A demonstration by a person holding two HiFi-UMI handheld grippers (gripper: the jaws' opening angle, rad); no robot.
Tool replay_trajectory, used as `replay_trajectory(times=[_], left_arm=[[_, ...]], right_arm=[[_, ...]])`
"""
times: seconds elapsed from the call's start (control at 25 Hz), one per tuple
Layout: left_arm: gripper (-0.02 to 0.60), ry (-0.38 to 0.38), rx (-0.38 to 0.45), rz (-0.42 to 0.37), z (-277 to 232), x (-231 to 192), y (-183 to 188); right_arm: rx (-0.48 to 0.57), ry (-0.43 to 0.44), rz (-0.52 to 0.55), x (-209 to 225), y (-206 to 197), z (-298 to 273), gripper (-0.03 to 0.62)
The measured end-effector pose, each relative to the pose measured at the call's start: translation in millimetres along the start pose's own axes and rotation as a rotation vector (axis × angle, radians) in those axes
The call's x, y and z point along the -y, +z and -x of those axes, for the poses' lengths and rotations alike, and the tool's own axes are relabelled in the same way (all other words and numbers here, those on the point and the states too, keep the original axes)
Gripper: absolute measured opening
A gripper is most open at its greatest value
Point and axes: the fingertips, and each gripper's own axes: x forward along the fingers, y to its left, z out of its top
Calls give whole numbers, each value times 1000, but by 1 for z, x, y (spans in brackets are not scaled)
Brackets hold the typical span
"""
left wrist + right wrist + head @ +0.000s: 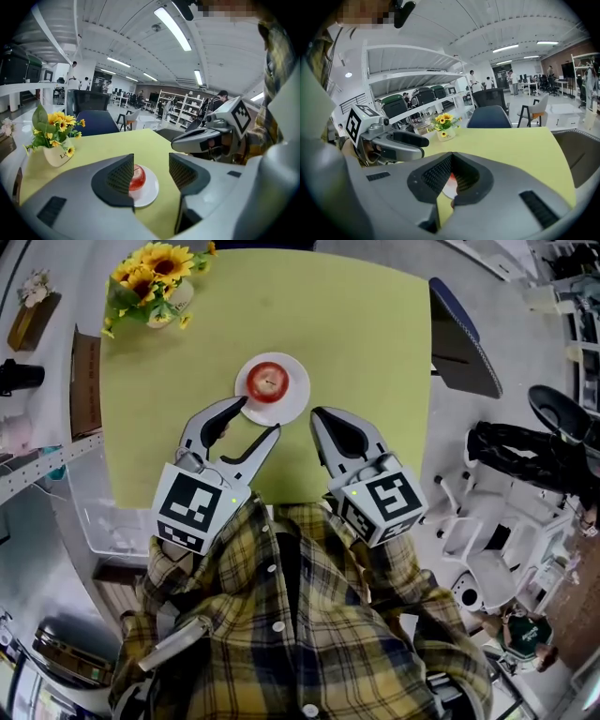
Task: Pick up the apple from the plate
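A red apple (267,381) sits on a small white plate (292,401) in the middle of the yellow-green table (356,343). My left gripper (255,420) stands open just short of the plate's near rim, one fingertip (237,405) beside the rim. In the left gripper view the apple (138,178) and plate (149,192) lie beyond the open jaws, half hidden by the left jaw. My right gripper (319,418) is shut and empty, to the right of the plate. In the right gripper view the plate (449,188) shows only as a sliver under the shut tips.
A white vase of sunflowers (157,282) stands at the table's far left corner. A dark blue chair (464,329) is at the table's right edge, with white chairs (478,540) on the floor beyond. A clear plastic crate (103,521) sits left of the table.
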Motion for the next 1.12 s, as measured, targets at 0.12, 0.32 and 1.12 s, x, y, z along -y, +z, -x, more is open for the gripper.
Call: replay_trajectory(times=[0.12,0.32,1.12], left_arm=[[244,-1,2,10,-7,-4,-5],[307,11,1,12,-18,-12,-14],[454,77,-76,39,-69,-42,-66]], right_arm=[[3,-11,-13,6,-4,-2,-3],[-22,-7,-44,11,-18,-5,-3],[-102,0,-98,40,-61,-27,-3]])
